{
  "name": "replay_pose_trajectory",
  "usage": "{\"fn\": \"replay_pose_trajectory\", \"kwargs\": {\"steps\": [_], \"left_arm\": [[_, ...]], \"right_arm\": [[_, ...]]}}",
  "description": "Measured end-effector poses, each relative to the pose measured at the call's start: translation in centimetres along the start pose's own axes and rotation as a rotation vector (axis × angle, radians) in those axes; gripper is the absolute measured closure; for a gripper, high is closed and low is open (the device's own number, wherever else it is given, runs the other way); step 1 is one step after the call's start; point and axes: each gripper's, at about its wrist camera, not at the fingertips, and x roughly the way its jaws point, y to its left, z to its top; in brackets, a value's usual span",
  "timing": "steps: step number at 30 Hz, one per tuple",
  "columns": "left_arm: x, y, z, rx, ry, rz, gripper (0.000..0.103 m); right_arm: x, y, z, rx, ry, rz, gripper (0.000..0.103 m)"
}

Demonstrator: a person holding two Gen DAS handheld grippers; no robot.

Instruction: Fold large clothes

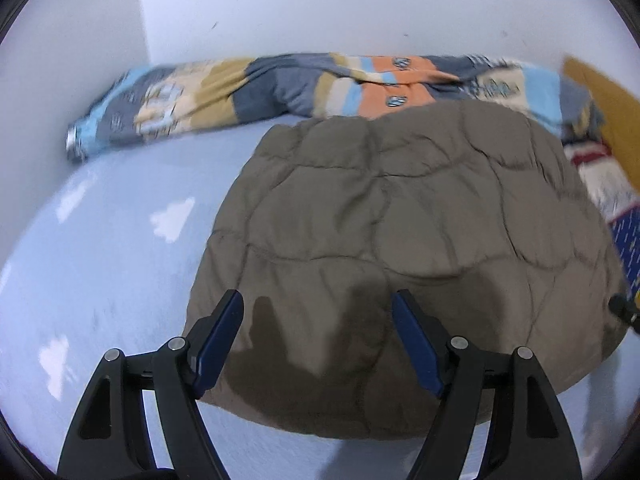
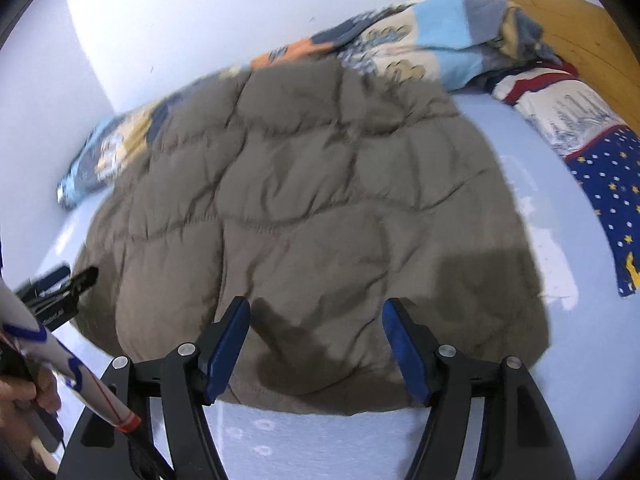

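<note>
A brown quilted jacket lies flat in a rounded bundle on the light blue bed sheet. My left gripper hovers over the jacket's near left part, open, with only its shadow on the fabric between the blue pads. My right gripper stands open above the near edge of the jacket, gripping nothing. In the right wrist view, a black finger of the left gripper shows at the jacket's left side, with a hand and a white patterned sleeve below it.
A rolled multicoloured blanket lies along the white wall behind the jacket. A pillow with blue starred and red-striped fabric sits at the right, before a wooden headboard. Bare sheet surrounds the jacket.
</note>
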Motion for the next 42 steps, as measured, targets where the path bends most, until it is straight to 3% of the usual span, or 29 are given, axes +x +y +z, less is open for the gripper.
{"fn": "replay_pose_trajectory", "kwargs": {"steps": [5,9,12,15,22,27,30,36,37,38,41,42], "left_arm": [[2.6,1.5,-1.1,-0.034,0.147,0.001,0.027],[1.8,2.3,-0.7,-0.068,0.151,-0.054,0.027],[0.8,4.4,-0.1,-0.161,0.158,-0.125,0.025],[1.2,7.3,-0.5,-0.281,0.227,-0.178,0.023],[2.7,11.8,-3.5,-0.563,0.306,-0.245,0.023],[4.4,12.4,-4.9,-0.682,0.306,-0.297,0.023],[5.4,12.5,-5.5,-0.752,0.306,-0.336,0.023],[6.1,11.1,-4.9,-0.725,0.254,-0.325,0.021],[6.0,10.8,-4.7,-0.706,0.243,-0.313,0.025],[5.7,10.3,-4.3,-0.674,0.227,-0.299,0.029],[4.2,8.1,-2.4,-0.501,0.162,-0.2,0.045],[3.5,7.3,-2.0,-0.448,0.135,-0.171,0.049]], "right_arm": [[0.9,-2.9,-0.2,0.123,0.049,-0.004,0.03],[1.9,-4.0,-0.5,0.185,0.104,0.018,0.03],[0.2,-4.5,0.0,0.214,0.062,0.039,0.03],[-1.2,-6.2,0.3,0.271,0.028,0.012,0.029],[-1.8,-12.9,-3.5,0.598,0.044,-0.013,0.026],[-0.2,-14.7,-5.5,0.777,0.066,0.123,0.026],[0.9,-14.9,-6.1,0.825,0.059,0.145,0.026],[3.1,-14.7,-5.8,0.85,0.029,0.174,0.019],[3.3,-14.7,-5.8,0.847,0.028,0.175,0.022],[3.3,-14.6,-5.6,0.829,0.017,0.163,0.036],[2.2,-12.8,-4.1,0.675,-0.007,0.095,0.06],[1.5,-11.7,-3.2,0.595,-0.026,0.052,0.062]]}}
